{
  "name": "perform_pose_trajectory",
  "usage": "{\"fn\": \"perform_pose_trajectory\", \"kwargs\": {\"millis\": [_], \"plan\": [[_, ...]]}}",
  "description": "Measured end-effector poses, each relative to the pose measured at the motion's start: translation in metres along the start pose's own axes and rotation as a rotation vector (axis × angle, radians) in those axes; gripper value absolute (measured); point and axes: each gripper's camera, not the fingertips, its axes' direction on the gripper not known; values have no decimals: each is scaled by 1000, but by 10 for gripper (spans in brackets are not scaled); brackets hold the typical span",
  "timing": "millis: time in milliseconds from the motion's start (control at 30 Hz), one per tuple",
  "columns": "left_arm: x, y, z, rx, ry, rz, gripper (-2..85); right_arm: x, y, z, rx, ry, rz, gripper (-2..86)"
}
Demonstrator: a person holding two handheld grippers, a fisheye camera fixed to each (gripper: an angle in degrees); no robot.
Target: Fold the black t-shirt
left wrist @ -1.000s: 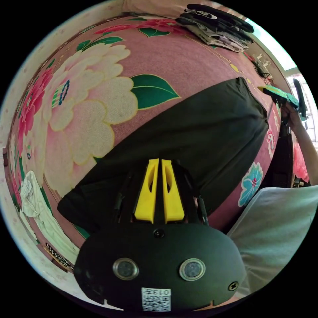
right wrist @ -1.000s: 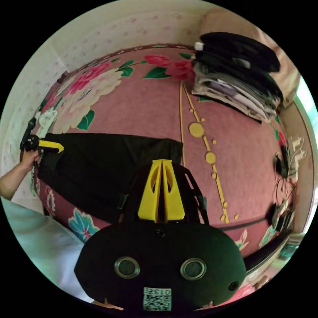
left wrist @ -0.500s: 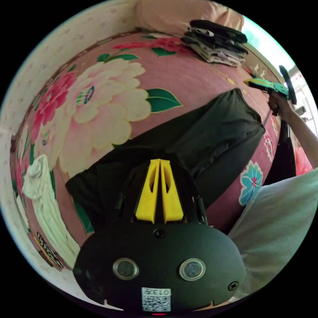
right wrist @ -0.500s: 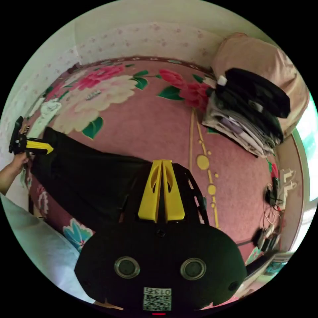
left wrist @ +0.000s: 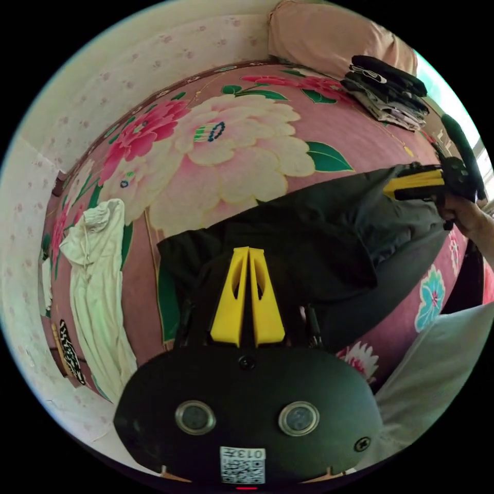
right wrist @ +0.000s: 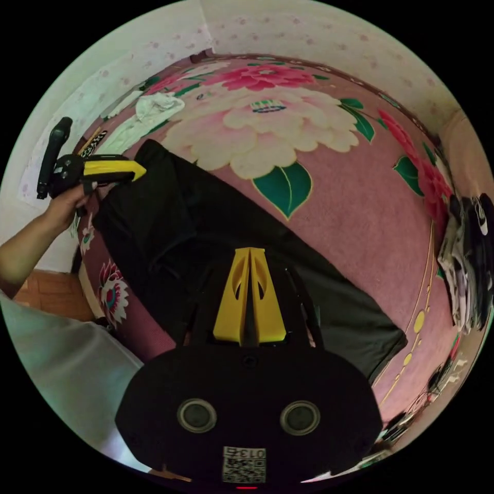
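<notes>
Both tongs have their 2 jaws pressed together on the black t-shirt (left wrist: 309, 242), left tongs (left wrist: 248, 250) and right tongs (right wrist: 250, 251) each pinching an end, probably to carry one side over. Shirt lies ahead of them on the flowery bed (left wrist: 236, 154).

Left gripper (left wrist: 248, 250): yellow jaws pressing together, tips touching, pointing forward from the black housing; in the right gripper view it (right wrist: 138, 171) is being gripped by a hand (right wrist: 67, 201), forearm bare, jaws closed.

Right gripper (right wrist: 249, 251): yellow jaws meeting at the tips; in the left gripper view it (left wrist: 387, 189) is lying level, jaws together, a hand (left wrist: 465, 213) wrapping its handle.
</notes>
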Motion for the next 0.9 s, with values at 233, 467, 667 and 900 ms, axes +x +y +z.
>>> {"fn": "perform_pose_trajectory", "kwargs": {"millis": [233, 467, 667, 900], "plan": [[-102, -3, 45, 15, 61, -306, -3, 69, 31, -16, -39, 170, 308, -2], [-151, 24, 101, -109, 121, -403, -3, 134, 57, -9, -108, 229, 446, 1], [-183, 62, 88, 91, 291, -510, 15, 139, 33, -37, -10, 116, 461, 15], [-191, 154, 49, 130, 222, -611, 82, 85, -95, -68, 191, -21, 190, 59]]}}
